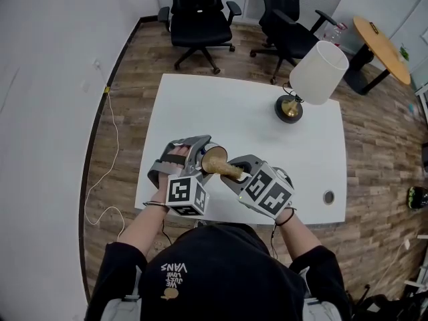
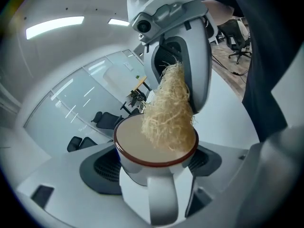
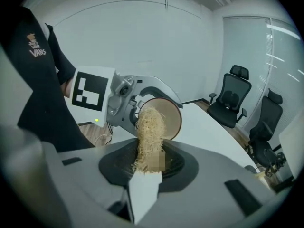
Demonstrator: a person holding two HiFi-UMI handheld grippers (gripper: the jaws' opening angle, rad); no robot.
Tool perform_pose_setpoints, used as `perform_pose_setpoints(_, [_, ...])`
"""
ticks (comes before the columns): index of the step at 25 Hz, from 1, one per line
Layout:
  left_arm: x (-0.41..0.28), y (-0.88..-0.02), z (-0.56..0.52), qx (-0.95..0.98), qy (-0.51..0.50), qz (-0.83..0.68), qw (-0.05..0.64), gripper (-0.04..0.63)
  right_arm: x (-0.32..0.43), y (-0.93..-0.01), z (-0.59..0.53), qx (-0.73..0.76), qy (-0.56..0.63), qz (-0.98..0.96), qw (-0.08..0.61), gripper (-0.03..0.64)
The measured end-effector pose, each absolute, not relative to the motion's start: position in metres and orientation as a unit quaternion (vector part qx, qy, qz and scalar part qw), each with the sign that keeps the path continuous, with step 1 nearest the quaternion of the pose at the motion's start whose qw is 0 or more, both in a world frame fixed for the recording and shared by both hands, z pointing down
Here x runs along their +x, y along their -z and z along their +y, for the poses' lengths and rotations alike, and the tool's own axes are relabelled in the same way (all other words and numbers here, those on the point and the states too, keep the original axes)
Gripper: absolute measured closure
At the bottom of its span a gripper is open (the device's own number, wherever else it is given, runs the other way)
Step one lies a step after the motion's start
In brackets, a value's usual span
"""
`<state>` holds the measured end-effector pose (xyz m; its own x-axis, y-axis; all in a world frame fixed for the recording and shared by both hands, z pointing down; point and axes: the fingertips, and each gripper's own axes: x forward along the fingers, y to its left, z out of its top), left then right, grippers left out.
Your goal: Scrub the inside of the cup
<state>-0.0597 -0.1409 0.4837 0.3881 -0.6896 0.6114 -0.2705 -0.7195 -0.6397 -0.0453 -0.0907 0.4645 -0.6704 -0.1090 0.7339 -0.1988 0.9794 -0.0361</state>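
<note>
My left gripper (image 1: 200, 158) is shut on a white cup (image 2: 154, 167) with a brown rim and tan inside, held above the white table (image 1: 221, 112) and tilted toward the right. A straw-coloured loofah scrubber (image 2: 170, 110) pokes into the cup's mouth (image 3: 161, 118). My right gripper (image 1: 237, 174) is shut on the scrubber (image 3: 148, 141), whose far end touches the cup's inner wall. In the head view the cup (image 1: 214, 159) and the scrubber (image 1: 227, 170) lie between the two marker cubes, near the table's front edge.
A table lamp (image 1: 314, 79) with a white shade and brass base stands at the table's far right. Two black office chairs (image 1: 199, 15) are beyond the table. A round wooden table (image 1: 382, 45) is at the far right. A cable (image 1: 110, 159) lies on the wooden floor at left.
</note>
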Motion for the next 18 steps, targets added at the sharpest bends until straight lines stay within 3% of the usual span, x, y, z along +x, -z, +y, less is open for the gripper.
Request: perform_pose_setpoints(18, [-0.058, -0.487, -0.147, -0.806, 0.462, 0.297, 0.221, 0.198, -0.041, -0.467, -0.100, 0.093, -0.063, -0.904, 0.412, 0.515])
